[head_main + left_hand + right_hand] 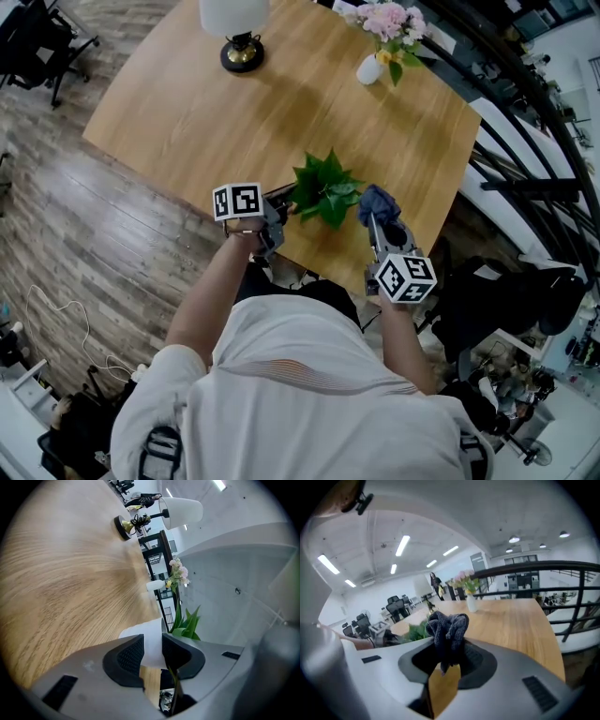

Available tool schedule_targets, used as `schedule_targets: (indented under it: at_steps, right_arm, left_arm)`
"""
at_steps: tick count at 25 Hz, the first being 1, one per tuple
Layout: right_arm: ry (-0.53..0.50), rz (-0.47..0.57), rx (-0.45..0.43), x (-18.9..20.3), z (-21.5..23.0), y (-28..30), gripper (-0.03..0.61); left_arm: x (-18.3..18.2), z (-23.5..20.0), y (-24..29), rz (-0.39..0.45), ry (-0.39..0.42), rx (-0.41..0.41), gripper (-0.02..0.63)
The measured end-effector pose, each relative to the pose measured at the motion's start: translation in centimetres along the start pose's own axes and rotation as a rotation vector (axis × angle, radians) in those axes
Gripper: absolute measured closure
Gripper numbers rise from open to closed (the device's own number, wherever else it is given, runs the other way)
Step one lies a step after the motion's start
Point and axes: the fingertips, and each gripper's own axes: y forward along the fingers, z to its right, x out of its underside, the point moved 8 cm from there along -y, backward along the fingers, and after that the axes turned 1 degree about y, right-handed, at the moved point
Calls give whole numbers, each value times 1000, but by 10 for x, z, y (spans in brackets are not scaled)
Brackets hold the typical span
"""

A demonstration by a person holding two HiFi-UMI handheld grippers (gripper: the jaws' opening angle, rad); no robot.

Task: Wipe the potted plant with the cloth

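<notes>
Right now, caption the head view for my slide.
Left tool grips the potted plant; right tool holds the cloth beside it.

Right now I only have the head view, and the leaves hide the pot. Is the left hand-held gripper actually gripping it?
Observer: Yes. In the left gripper view the left hand-held gripper is shut on the white pot, which sits pinched between its two pads.
Operator: And what about the cloth on the other side?
Observer: The right gripper view shows the right hand-held gripper shut on the dark cloth, which bunches up above the pads.
</notes>
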Motion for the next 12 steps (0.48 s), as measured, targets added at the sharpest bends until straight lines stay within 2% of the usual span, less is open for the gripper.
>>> schedule_targets:
  at_steps: [2,3,5,6,8,10,12]
  right_arm:
    - [-44,92,-131,-24,-27,-7,433]
    - [-65,105,-219,-31,-44,-6,433]
    - [-94,61,-376,-31,-74,6,433]
    - [-101,17,-419,-24,-85,17,433]
    - [-96,-104,-428,-2,-95,42,433]
    - [-61,-230,-377,25,-91,59,433]
    - [-26,-295,-340,42,-82,61,433]
  left_arm:
    - [-1,0,-1,2,-2,1,496]
    - [-1,-1,-2,4,-3,2,495]
    - [-2,-1,-2,9,-5,4,495]
    - [-2,-2,-2,12,-6,5,495]
    - [-2,-2,-1,18,-6,5,497]
    - [-2,-1,0,17,-2,1,495]
    - [-3,1,0,11,15,-6,495]
